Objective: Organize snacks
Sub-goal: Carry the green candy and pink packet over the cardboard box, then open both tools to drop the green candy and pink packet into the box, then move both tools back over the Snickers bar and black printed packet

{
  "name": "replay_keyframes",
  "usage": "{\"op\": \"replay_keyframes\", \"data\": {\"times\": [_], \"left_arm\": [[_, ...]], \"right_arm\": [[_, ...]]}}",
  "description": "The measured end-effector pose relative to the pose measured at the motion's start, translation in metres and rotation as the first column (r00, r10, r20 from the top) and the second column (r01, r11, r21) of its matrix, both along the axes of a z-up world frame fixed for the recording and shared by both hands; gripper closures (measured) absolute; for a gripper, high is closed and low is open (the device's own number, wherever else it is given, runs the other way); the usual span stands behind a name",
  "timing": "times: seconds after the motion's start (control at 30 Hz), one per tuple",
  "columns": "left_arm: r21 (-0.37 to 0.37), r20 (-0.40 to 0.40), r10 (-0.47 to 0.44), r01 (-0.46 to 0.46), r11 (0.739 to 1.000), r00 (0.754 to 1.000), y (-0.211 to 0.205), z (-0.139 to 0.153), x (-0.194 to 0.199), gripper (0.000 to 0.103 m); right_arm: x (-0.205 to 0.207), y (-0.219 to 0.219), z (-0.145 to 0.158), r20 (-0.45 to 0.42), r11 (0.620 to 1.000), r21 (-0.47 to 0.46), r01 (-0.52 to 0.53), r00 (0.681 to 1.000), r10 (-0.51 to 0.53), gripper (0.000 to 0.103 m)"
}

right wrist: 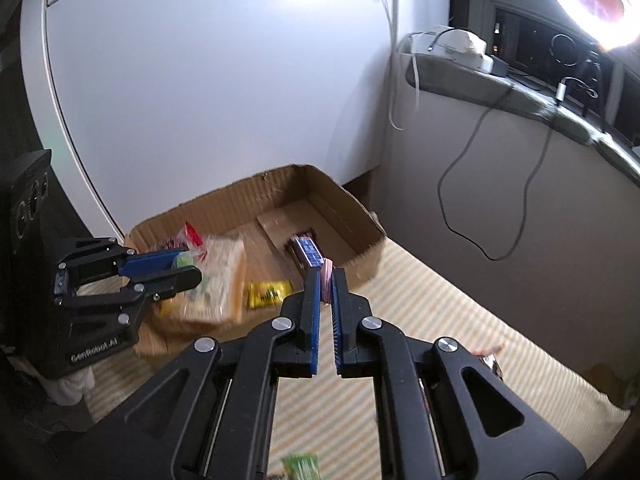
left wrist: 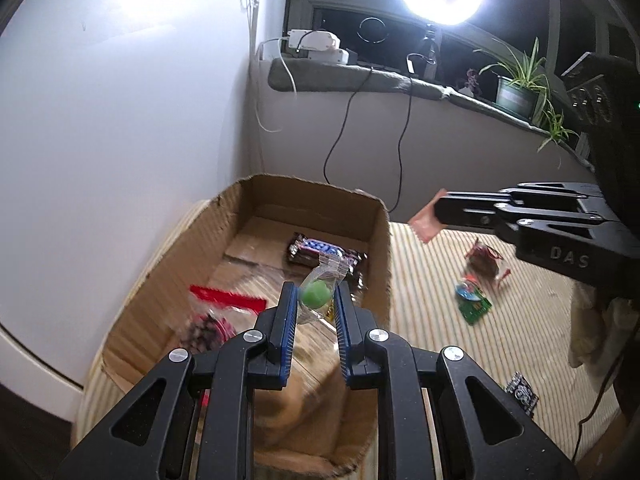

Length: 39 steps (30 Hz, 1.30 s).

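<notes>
- A small clear cellophane packet with a round green sweet inside [left wrist: 316, 294] is pinched between the blue-padded fingers of the left tool [left wrist: 316, 300]; its twisted clear top sticks up above the fingertips.
- The packet is held above the open brown cardboard box [left wrist: 382, 248], over its near half.
- In the right wrist view the left tool [right wrist: 182, 266] is seen from the side, pressed on the same green sweet above the box's left end.
- A thin pink wrapper [left wrist: 426, 222] is pinched flat in the right tool [left wrist: 436, 216]; one pale pink edge juts past the fingertips, and it is held just beside the box's right wall, over the striped mat [left wrist: 440, 340].
- From its own camera the right tool [right wrist: 327, 276] is seen closed on the pink wrapper's ribbed edge [right wrist: 327, 270], with only a narrow gap between the pads.
- Lying in the box are a dark chocolate bar with a blue label [left wrist: 320, 250], a clear bag with a red top strip [left wrist: 228, 300], and a small yellow packet [right wrist: 268, 294].
- On the mat to the right of the box, a blurred bundle of red, blue and green wrappers [left wrist: 478, 284] is seen, and a black-and-white packet [left wrist: 522, 394] nearer the camera.
</notes>
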State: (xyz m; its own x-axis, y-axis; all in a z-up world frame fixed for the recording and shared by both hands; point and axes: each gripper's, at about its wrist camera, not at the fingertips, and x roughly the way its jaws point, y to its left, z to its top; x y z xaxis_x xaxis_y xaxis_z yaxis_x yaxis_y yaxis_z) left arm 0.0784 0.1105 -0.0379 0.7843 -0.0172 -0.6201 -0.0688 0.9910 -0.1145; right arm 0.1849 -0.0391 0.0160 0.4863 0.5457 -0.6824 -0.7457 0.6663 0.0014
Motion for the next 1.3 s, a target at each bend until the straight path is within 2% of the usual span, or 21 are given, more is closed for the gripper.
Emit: {"op": "replay_keyframes", "data": {"times": [0.57,0.93,1.0,1.17,1.27,1.3], "left_arm": [[0.011,-0.022,0.021,-0.02,1.0,1.0,0.016,0.002,0.028,0.086],[0.012,-0.033,0.033,-0.033,0.999,0.999,0.019,-0.001,0.032,0.085],[0.011,-0.033,0.037,-0.037,0.999,0.999,0.02,0.0,0.031,0.085],[0.012,-0.031,0.044,-0.044,0.999,0.999,0.02,0.001,0.028,0.085],[0.012,-0.026,0.047,-0.047,0.999,0.999,0.02,0.003,0.025,0.083],[0.013,-0.024,0.047,-0.047,0.999,0.999,0.02,0.005,0.023,0.078]], "right_arm": [[0.043,0.051,-0.023,-0.068,0.998,-0.004,-0.064,0.996,0.063,0.098],[0.054,0.058,-0.03,-0.09,0.998,-0.001,-0.068,0.994,0.067,0.098],[0.056,0.057,-0.03,-0.099,0.998,0.005,-0.063,0.993,0.063,0.092],[0.053,0.055,-0.026,-0.083,0.998,0.009,-0.058,0.995,0.059,0.056],[0.048,0.052,-0.021,-0.065,0.999,0.009,-0.053,0.996,0.053,0.049],[0.047,0.051,-0.019,-0.058,0.999,0.009,-0.049,0.997,0.049,0.047]]}}
